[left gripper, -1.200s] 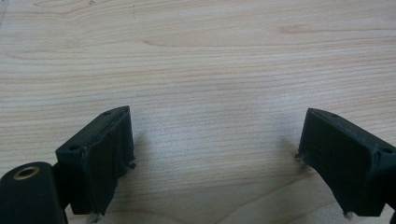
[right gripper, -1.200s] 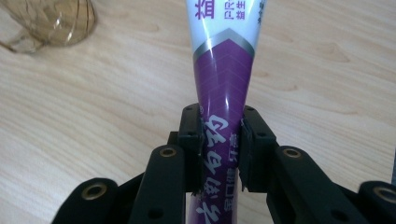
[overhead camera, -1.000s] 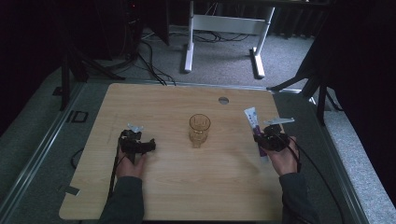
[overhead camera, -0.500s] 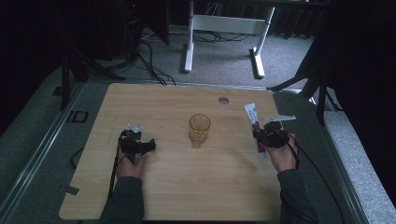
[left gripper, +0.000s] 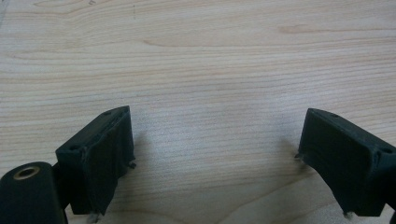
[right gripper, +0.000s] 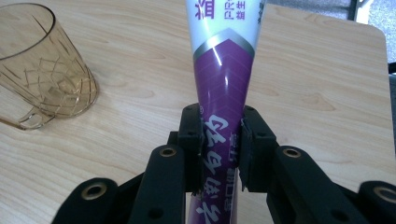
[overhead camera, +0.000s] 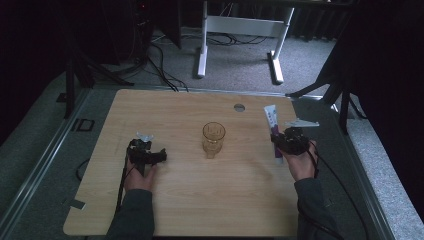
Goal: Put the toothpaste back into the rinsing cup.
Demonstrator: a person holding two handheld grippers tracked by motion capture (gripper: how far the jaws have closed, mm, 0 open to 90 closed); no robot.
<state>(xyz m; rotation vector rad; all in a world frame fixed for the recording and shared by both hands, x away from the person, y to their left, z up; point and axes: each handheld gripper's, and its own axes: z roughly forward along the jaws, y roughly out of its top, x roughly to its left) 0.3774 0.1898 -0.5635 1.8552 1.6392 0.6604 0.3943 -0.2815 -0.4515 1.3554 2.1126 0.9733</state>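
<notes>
Barely anything has shifted since a second ago: my right claw (overhead camera: 276, 141) with the toothpaste tube (overhead camera: 271, 121) has nudged a touch toward me on the tabletop (overhead camera: 175, 110), and my left claw (overhead camera: 150, 156) hasn't budged at all.

So where things stand: right claw is clamped on the purple-and-white toothpaste tube (right gripper: 222, 70), pads squeezing it low on the purple part, with the white flat end pointing away from me. From the high view the tube sits over the right side of the tabletop, near the far right corner, and I honestly can't tell whether it's lifted or lying flat on the wood. The amber glass mug (overhead camera: 213, 140) is upright in the middle of the tabletop, well apart from the tube; in the right gripper view it's off to the left (right gripper: 44, 65), little handle facing me.

Left claw (left gripper: 212, 154) is wide apart with nothing in it, hovering over bare wood on the left side.

My read is that the grab is done and the carry is what's up now. Guessing the tube goes into the mug, so the next move would be lifting it clear, swinging it over to the middle, tipping it upright and lining the end up with the rim before letting go. Mug's light, so bumping it could tip it.
</notes>
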